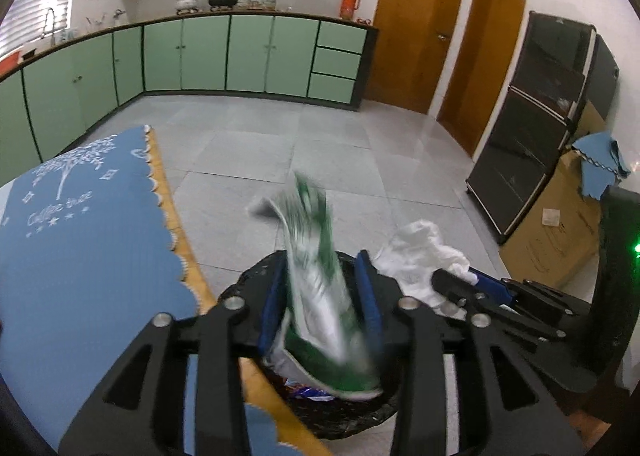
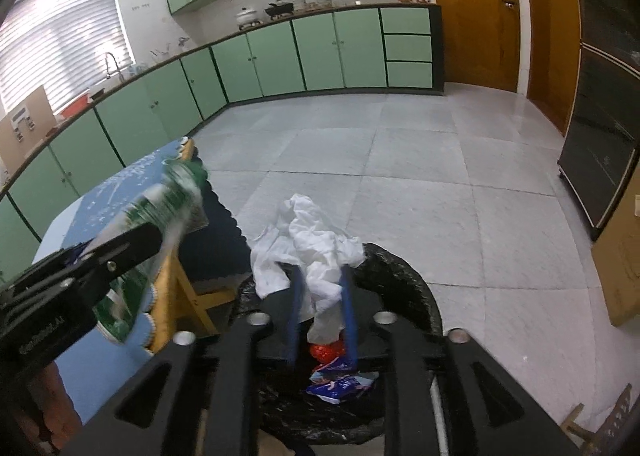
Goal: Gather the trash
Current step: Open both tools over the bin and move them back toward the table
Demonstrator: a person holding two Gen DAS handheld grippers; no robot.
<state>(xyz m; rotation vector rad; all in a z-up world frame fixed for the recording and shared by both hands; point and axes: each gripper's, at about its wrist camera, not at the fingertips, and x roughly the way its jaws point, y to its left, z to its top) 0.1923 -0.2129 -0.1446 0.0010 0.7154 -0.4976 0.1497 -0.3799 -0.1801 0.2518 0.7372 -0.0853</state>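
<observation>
**Both grippers over the bin with trash between their jaws**

The left gripper (image 1: pixel 324 288) hung above the black-lined trash bin (image 1: pixel 344 420), a green-and-white wrapper (image 1: pixel 316 276) standing between its blue pads (image 1: pixel 370 296). The wrapper was blurred, a gap showed on the right side between it and the pad, and its lower end drooped toward the bin's mouth; the jaws stood released rather than clenched.

The right gripper (image 2: pixel 322 316) pointed down over the same bin (image 2: pixel 404 276), just beside the left one. A crumpled white tissue (image 2: pixel 316 252) sat between its fingers (image 2: pixel 348 308), bulging above their tips and hanging down between them. Whether the pads pressed on it I could not tell.

Inside the bin lay a red scrap (image 2: pixel 326 352) and a blue-and-white packet (image 2: pixel 340 386).

The bin stood on the grey tiled floor (image 2: pixel 400 176), close against the corner of a wooden table (image 1: pixel 188 256) covered with a blue cloth (image 1: pixel 80 236).
</observation>
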